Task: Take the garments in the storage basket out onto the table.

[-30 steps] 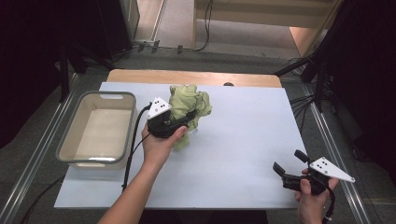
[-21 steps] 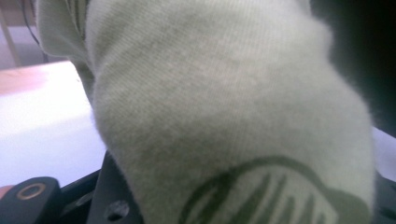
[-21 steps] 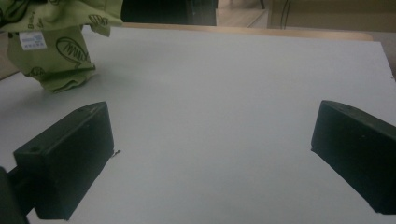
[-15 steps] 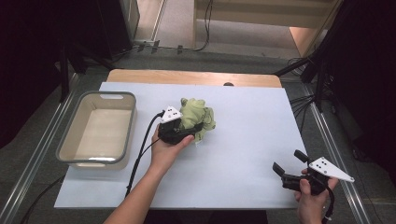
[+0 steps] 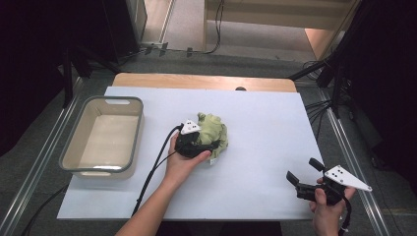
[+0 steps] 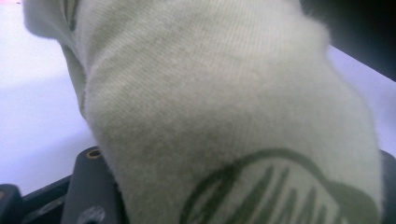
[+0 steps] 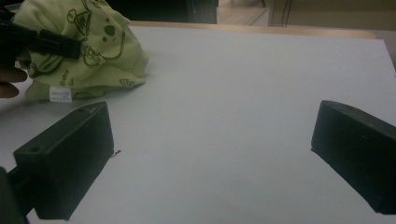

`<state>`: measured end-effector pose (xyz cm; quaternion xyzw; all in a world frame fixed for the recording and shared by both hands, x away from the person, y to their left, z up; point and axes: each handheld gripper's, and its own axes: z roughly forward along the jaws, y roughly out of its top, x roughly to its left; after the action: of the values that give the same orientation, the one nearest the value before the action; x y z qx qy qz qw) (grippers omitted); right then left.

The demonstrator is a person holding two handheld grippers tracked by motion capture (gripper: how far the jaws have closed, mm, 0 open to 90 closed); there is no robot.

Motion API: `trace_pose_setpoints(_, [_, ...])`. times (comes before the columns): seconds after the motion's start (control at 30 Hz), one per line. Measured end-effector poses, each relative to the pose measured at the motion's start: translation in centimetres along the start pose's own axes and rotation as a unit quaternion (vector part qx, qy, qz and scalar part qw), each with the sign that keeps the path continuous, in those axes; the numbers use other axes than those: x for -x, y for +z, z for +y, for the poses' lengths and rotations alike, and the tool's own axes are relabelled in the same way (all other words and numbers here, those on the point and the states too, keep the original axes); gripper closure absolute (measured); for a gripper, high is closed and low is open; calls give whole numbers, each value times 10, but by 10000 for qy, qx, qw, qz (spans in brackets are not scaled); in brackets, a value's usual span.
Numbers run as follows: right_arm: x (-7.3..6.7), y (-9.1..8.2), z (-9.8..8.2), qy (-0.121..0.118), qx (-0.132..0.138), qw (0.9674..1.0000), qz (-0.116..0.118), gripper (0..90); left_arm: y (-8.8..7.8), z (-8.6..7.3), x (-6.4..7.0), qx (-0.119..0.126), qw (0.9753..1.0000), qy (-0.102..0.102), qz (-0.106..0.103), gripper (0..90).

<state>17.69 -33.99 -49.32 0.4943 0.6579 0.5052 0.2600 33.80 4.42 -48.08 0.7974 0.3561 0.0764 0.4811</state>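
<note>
Two grippers in play, one garment. Left gripper point(image 5: 209, 146) down at the crumpled green garment point(image 5: 215, 135), mid-worktop, just right of the grey bin point(image 5: 134, 129). Garment resting on the white worktop point(image 5: 265, 118), bunched up, label tag showing in the right gripper view point(image 7: 60, 93). Cloth point(image 6: 224, 107) bulging between the left jaws in the left gripper view; jaws just been opening, roughly two-thirds wide, cloth between them but no clear pinch visible. Reads as a release: set-down step, garment let go on the sheet rather than in the bin.

Right gripper point(image 5: 306, 175) parked at the near right corner, well apart from the garment, jaws wide open, nothing between them, bare worktop beyond.

Next move, as a judgement: back the left jaws off without dragging fabric along, then pick an edge or corner to re-grip. Probably needs the right gripper brought in for a two-point hold. Risk: cloth snagging on a jaw during pull-out.
</note>
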Motion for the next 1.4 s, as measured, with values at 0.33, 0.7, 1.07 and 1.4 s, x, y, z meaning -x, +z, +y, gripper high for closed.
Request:
trace_pose_setpoints(0.33, [-2, 1, 0, 9, -17, 10000, 16, 0, 3, -3, 14, -85, 9998, 105, -119, 74])
trace_pose_setpoints(0.7, [-10, 0, 13, -179, 69, 9998, 60, 0, -32, -3, 18, 259, 9993, 142, -250, 0])
trace_pose_setpoints(1.07, [-41, 24, 37, -423, 87, 9982, 423, 0, -66, -29, 3, 284, 9996, -36, -12, 0])
trace_pose_setpoints(1.4, [-67, 53, 60, -546, 111, 9960, 693, 0, -66, -44, -2, 106, 9999, -57, 123, 0])
